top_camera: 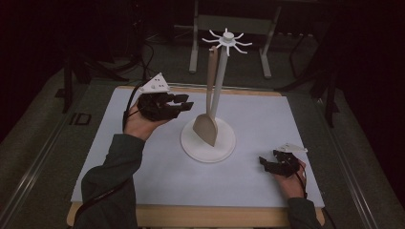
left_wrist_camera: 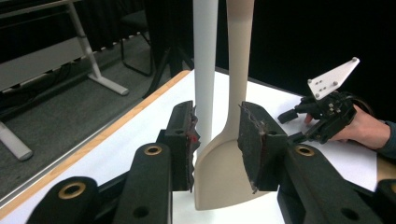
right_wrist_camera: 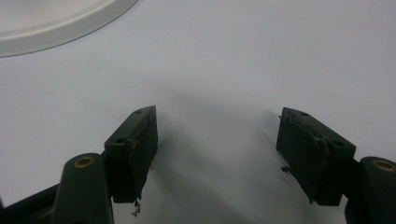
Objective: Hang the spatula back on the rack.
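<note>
I see a wooden table (top_camera: 200, 215) covered almost edge to edge by a white sheet (top_camera: 157, 176). Directly on the sheet, around the table's middle, sits the round white base (top_camera: 208, 143) of a stand. My right gripper (top_camera: 265, 163) rests near the front right corner.

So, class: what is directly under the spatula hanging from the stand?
Under the spatula lies the stand's round white base, resting on the white table sheet. The blade covers part of the base, and whether its tip touches the base cannot be told.

"ID" reads on the floor (top_camera: 79, 119) left of the table.
</note>
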Tool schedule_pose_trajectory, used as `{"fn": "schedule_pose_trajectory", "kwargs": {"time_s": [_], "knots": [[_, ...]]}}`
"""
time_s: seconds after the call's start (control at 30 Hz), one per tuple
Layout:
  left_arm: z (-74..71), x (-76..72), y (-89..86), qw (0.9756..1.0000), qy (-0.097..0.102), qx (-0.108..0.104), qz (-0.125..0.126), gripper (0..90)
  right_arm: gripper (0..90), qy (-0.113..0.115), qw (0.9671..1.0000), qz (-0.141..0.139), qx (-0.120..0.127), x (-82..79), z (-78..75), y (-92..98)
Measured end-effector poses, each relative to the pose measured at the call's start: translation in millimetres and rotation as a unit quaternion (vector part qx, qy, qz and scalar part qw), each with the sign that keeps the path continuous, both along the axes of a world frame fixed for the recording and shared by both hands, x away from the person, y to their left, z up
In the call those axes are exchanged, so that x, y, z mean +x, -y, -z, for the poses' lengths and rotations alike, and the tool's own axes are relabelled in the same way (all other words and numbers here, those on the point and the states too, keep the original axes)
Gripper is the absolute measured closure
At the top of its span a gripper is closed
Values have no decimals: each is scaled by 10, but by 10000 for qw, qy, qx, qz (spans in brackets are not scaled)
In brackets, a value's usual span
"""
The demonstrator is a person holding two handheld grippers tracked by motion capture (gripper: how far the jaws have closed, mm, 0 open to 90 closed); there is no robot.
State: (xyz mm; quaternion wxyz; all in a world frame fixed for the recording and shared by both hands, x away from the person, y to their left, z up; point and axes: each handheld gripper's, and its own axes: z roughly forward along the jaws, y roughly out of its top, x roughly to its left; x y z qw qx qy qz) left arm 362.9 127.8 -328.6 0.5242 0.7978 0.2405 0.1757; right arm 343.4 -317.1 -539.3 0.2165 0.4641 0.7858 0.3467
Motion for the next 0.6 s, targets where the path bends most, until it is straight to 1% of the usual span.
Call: {"fn": "schedule_pose_trajectory", "kwargs": {"time_s": [0.17,0.37,0.5,0.6], "knots": [[34,-5,-71,9999,-8,-29,-121,618,291,-1,10000,4,2,-1,0,-2],[95,-4,-156,9996,-73,-51,-267,597,291,-2,10000,6,1,-2,-1,-2],[197,-2,-247,9989,-172,-149,-422,582,291,-1,10000,5,0,-2,0,-2],[221,-1,-270,9986,-200,-164,-453,580,291,-1,10000,5,-1,-2,0,-2]]}}
